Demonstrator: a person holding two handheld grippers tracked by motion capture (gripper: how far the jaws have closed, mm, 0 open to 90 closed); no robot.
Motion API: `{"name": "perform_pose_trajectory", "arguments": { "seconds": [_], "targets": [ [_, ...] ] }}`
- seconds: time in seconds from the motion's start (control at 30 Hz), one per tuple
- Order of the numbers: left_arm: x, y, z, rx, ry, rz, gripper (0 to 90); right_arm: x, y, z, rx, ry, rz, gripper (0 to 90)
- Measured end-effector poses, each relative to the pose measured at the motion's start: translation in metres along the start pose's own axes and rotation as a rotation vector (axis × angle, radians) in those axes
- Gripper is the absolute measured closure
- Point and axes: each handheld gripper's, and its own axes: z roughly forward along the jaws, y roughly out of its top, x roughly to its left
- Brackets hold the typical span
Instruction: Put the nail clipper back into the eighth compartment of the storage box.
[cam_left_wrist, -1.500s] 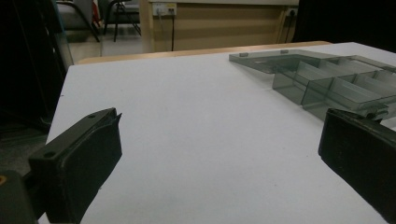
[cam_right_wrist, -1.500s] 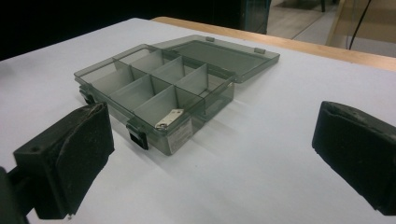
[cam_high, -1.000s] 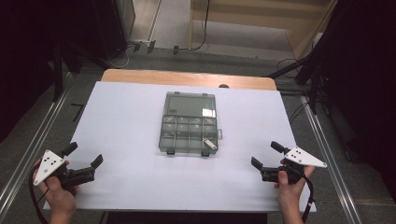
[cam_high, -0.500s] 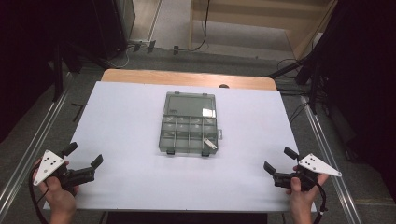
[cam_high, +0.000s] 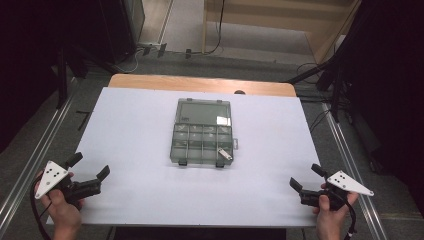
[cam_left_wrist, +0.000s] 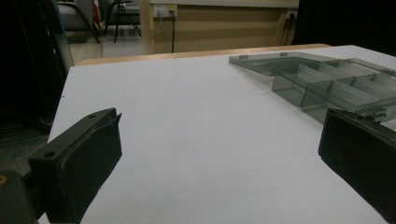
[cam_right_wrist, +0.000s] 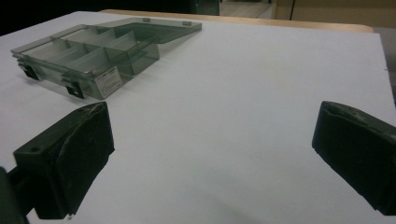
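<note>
Right gripper (cam_high: 306, 186) is retreating from the box (cam_high: 202, 132), jaws wide, empty.
Left gripper (cam_high: 89, 173) is waiting gaping, empty; a clumsy approach risks shoving the light box.

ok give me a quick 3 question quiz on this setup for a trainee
1. True or false: the left gripper is clamped on the compartment box.
2. Multiple choice: where does the box lie? A) at the table's near left corner B) about mid-table, between the two grippers and farther from the person C) on the floor
3. Fill in: the right gripper has its jaws ____ and holds nothing.

Key: 1 false, its jaws are apart over the bare white table. 2 B. 3 open.
</note>
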Motion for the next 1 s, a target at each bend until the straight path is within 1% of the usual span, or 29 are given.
{"name": "perform_pose_trajectory", "arguments": {
  "seconds": [0.13, 0.23, 0.33, 0.57, 0.73, 0.93, 1.0],
  "targets": [
    [0.000, 0.000, -0.001, -0.001, 0.001, -0.001, 0.0, -0.005, -0.004, -0.001, 0.004, -0.016, 0.004, 0.0],
    [0.000, 0.000, -0.001, -0.002, 0.000, -0.005, 0.0, -0.010, -0.008, -0.001, -0.003, -0.016, 0.030, 0.0],
    [0.000, 0.000, -0.001, -0.002, -0.001, -0.003, 0.0, -0.012, -0.010, -0.001, -0.016, -0.017, 0.046, 0.0],
    [0.000, 0.000, -0.001, -0.004, -0.002, -0.006, 0.0, -0.010, -0.011, 0.001, -0.019, -0.017, 0.035, 0.0],
    [0.001, 0.000, 0.000, -0.001, -0.002, -0.006, 0.0, -0.011, -0.011, 0.001, -0.023, -0.022, 0.048, 0.0],
    [0.001, 0.000, 0.001, -0.002, -0.001, -0.009, 0.0, -0.012, -0.011, 0.001, -0.026, -0.023, 0.050, 0.0],
    [0.001, 0.000, 0.001, -0.002, -0.001, -0.009, 0.0, -0.012, -0.011, 0.002, -0.019, -0.022, 0.058, 0.0]
  ]
}}
